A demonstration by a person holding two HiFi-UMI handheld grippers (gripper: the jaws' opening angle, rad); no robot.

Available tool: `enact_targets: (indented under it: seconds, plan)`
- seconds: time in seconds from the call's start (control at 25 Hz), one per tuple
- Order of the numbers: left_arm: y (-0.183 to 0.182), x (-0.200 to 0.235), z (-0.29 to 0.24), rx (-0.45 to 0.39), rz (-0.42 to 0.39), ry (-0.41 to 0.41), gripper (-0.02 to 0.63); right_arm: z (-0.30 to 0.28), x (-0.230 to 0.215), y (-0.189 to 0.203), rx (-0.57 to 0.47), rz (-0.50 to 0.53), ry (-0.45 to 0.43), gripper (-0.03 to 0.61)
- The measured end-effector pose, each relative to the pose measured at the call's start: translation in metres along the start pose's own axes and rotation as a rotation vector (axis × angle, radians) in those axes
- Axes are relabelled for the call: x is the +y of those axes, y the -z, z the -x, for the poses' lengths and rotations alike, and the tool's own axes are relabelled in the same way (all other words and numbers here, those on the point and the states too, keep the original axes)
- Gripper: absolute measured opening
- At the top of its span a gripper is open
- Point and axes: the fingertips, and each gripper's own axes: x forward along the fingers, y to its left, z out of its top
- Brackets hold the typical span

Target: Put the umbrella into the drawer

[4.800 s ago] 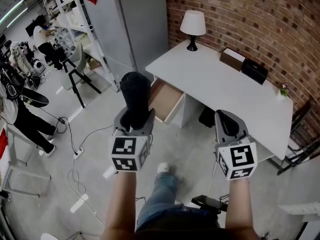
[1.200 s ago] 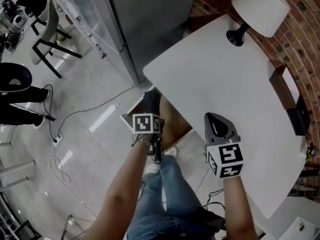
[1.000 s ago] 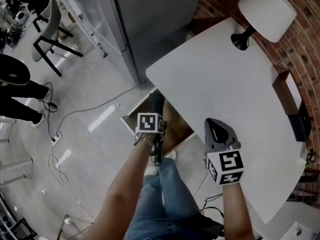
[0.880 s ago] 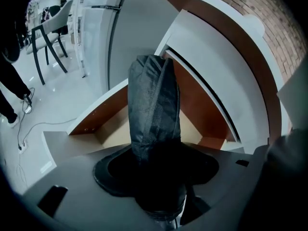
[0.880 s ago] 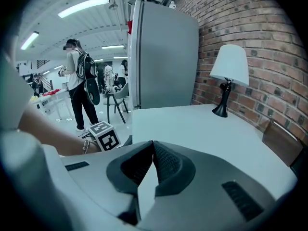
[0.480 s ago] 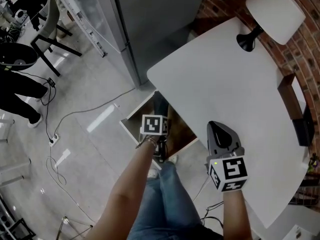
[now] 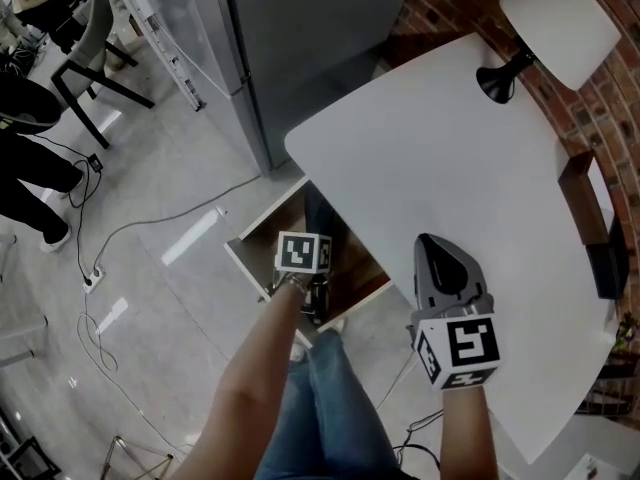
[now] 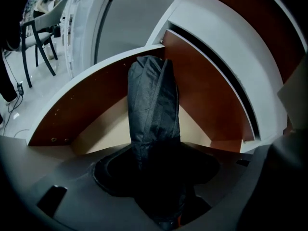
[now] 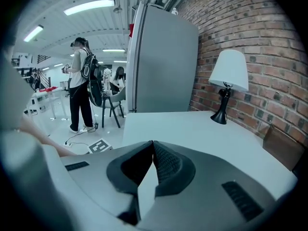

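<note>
In the head view, the left gripper (image 7: 306,246) pointed steeply down into the open drawer (image 7: 246,258) under the desk's (image 7: 430,158) left corner, while the right gripper (image 7: 443,264) hung over the desk's front edge. In the left gripper view, the jaws were clamped round the folded black umbrella (image 8: 153,105), whose far end reached into the drawer between its brown side walls. It looked light, with a soft, rather slippery fabric sleeve over a stiff core, so a firm hold low on the body, as here, seemed right. In the right gripper view, the jaws were pressed together on nothing.
</note>
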Motion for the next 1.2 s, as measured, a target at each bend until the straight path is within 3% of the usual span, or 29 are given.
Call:
enact_targets:
  seconds: [0.16,0.4,0.6,0.72,0.92,1.2]
  plan:
    - [-0.003,0.009,-0.009,-0.029,-0.027,-0.012,0.261,0.006,0.008,-0.003,-0.027,0.007,0.0,0.0]
    - [0.004,0.006,-0.022,-0.009,0.007,-0.001,0.27,0.006,0.016,0.006,-0.022,0.04,0.013,0.0]
    - [0.0,0.01,-0.017,-0.041,-0.007,-0.01,0.287,0.003,0.02,0.015,-0.013,0.041,0.026,0.0]
    - [0.001,0.015,0.002,-0.05,-0.001,-0.051,0.308,0.006,0.024,0.022,0.014,0.023,0.04,0.0]
    - [-0.013,0.006,0.04,-0.108,-0.076,-0.049,0.327,0.019,0.036,0.017,0.042,0.014,0.031,0.0]
    - [0.002,-0.006,0.087,-0.067,-0.1,-0.071,0.328,0.043,0.048,0.017,0.11,-0.056,0.014,0.0]
